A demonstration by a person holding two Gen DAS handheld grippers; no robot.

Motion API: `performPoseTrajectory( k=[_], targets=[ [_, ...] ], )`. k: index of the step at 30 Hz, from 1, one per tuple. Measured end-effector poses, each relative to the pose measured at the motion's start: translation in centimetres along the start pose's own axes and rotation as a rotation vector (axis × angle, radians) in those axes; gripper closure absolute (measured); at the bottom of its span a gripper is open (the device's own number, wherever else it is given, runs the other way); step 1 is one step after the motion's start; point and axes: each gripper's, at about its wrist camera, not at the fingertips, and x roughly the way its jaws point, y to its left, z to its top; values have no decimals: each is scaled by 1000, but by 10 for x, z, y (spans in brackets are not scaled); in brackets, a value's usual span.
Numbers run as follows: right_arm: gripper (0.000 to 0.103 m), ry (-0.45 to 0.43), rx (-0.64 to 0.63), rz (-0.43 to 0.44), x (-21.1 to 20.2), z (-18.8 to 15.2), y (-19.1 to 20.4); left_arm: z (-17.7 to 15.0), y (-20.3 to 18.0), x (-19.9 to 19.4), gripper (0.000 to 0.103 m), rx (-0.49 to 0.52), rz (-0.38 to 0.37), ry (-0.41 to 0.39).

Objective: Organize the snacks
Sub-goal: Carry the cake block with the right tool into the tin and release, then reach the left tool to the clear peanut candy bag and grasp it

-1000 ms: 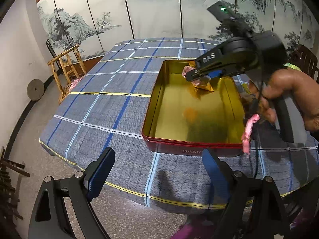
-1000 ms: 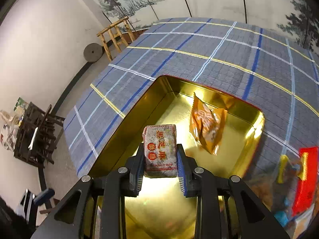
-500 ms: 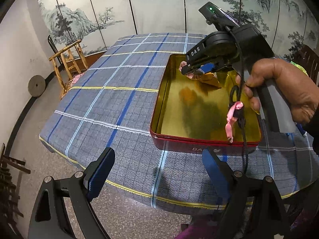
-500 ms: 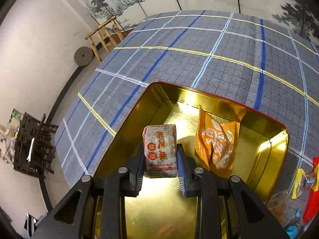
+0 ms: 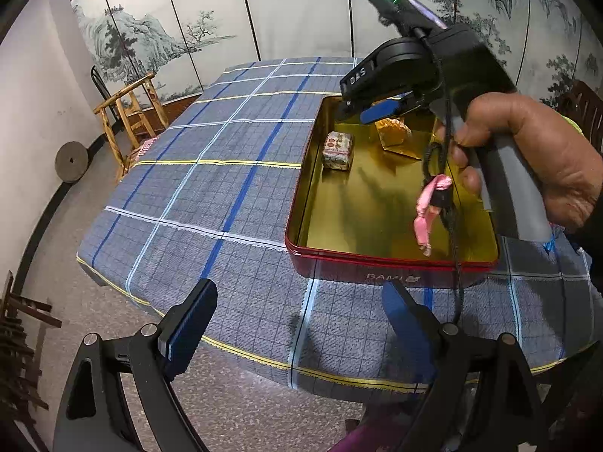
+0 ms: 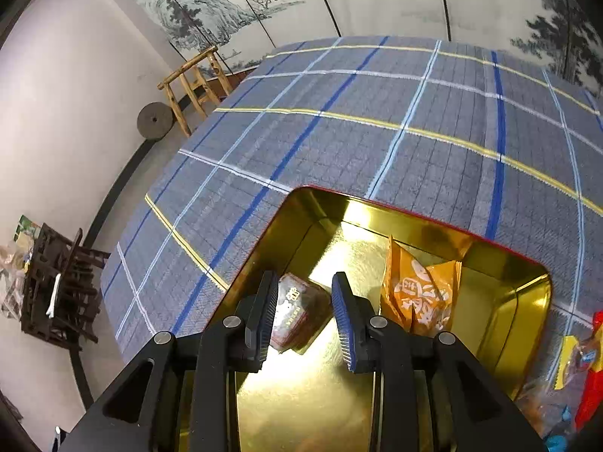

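Right wrist view: right gripper (image 6: 305,316) fingers apart, brown snack block (image 6: 297,316) released between them, lying in tin (image 6: 505,293), lower centre; left gripper (image 5: 297,324) fingers apart, empty.

Painted landscape screen (image 5: 233,19) behind, wooden chair (image 5: 130,113) — round stone disc (image 5: 71,156) by white wall, speckled floor (image 5: 241,406)

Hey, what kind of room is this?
Probably a traditional-style dining or tea room: an ink-landscape folding screen lines the wall, a plaid-clothed table fills the middle, and a rustic wooden chair stands beside it.
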Motion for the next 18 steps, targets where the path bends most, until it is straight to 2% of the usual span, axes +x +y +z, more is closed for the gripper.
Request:
performPoseTrajectory(
  k=[2,7,12,14,16,18],
  targets=[
    [71,-22,-7,6,-10,-3,2,0,0,0,17,-1,1,1],
    [71,-106,18,99,-55,-18,-5,1,-4,-6,17,7,-3,-5],
    [70,-242,-33,138,-131,-69,-29,4,-16,-21,16,36,-25,-39],
    [68,-293,-37,103,-161,-98,-51,5,-23,-27,16,47,-60,-47],
    [68,-326,-28,28,-190,-133,-80,7,-33,-35,16,66,-113,-52],
    [68,-334,9,-17,-211,-160,-107,9,-47,-40,16,87,-183,-47]
  ],
)
